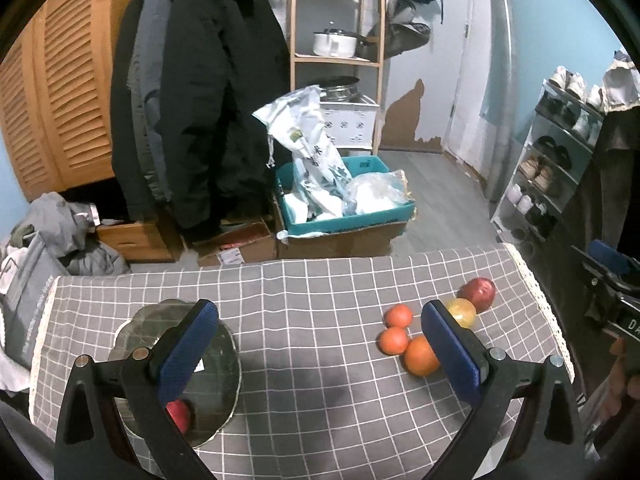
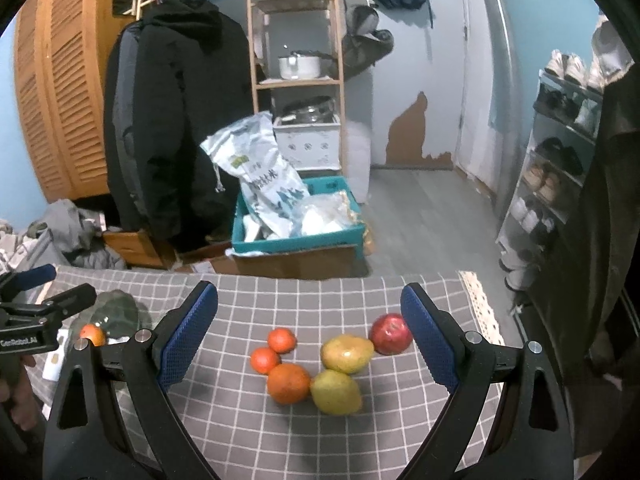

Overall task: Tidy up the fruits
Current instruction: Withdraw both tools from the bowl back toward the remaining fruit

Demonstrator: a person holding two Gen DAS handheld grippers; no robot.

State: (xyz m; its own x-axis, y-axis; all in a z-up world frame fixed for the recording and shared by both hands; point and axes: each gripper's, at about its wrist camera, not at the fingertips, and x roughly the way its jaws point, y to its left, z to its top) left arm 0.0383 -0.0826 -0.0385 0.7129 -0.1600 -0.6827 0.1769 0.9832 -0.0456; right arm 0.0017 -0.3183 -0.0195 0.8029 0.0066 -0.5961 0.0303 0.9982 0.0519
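On the grey checked tablecloth (image 2: 280,292) lie three oranges (image 2: 289,383), two yellow pears (image 2: 347,353) and a red apple (image 2: 390,334) in a cluster. My right gripper (image 2: 310,340) is open and empty, hovering above this cluster. My left gripper (image 1: 320,354) is open and empty above the cloth. To its left stands a grey glass plate (image 1: 216,364) holding one red fruit (image 1: 179,416), partly hidden by my left finger. The same fruits show at the right in the left wrist view (image 1: 420,356). The plate also shows in the right wrist view (image 2: 116,312).
Beyond the table's far edge stand a teal crate (image 1: 348,220) on cardboard boxes, hanging dark coats (image 1: 192,112), a wooden shelf (image 1: 336,20) and a shoe rack (image 1: 552,168) at the right. Clothes (image 1: 60,232) are piled at the left.
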